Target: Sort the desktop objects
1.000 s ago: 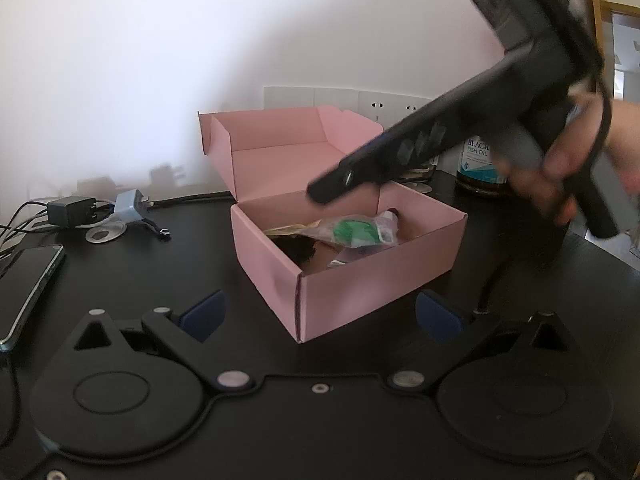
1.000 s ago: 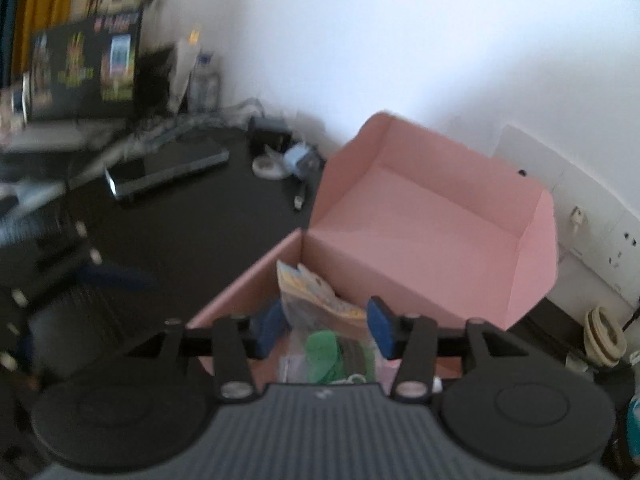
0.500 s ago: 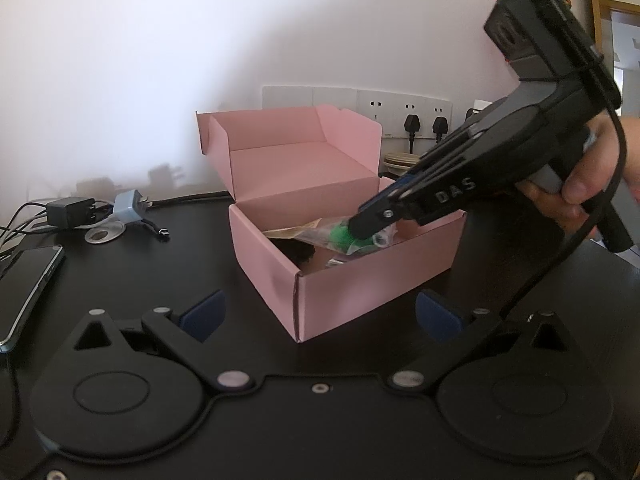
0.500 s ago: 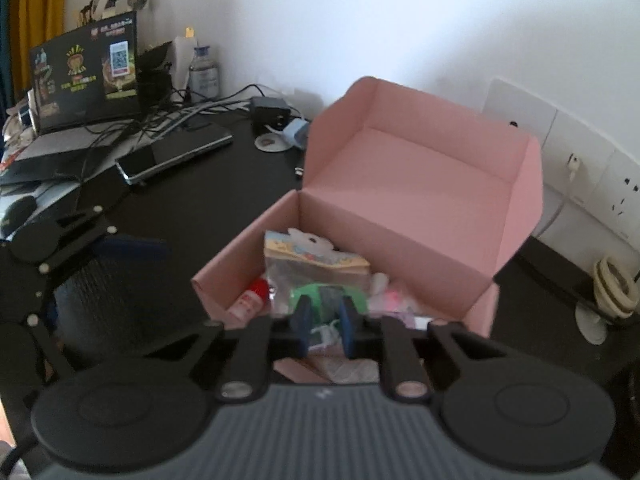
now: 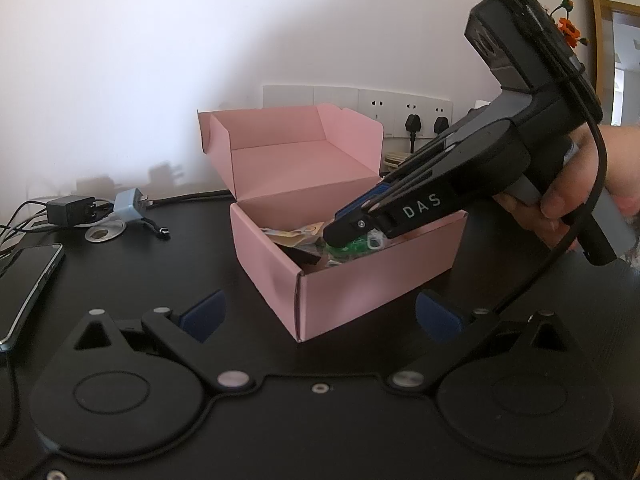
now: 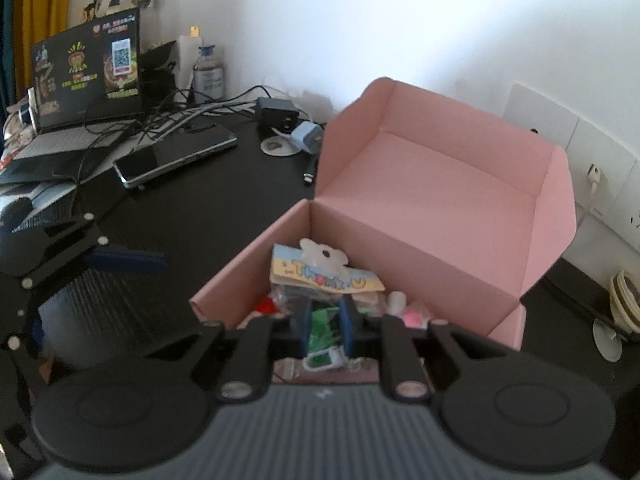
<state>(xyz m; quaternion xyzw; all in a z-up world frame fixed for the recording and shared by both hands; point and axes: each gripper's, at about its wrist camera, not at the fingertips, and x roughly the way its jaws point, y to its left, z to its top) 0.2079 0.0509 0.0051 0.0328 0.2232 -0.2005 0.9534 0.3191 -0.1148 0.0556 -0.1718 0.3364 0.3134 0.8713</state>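
L cam low, R cam above; both share pink box (image 5: 340, 280), likely close.

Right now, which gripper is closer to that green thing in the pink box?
Right. The right gripper is inside the pink box, shut on the green packet. The left gripper sits open on the near side of the box, outside it.

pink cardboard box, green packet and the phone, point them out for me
pink cardboard box (image 5: 360, 280), left wrist view, front wall
green plastic packet (image 6: 325, 320), right wrist view, middle, between the tool's pads
black phone (image 6: 140, 164), right wrist view, screen
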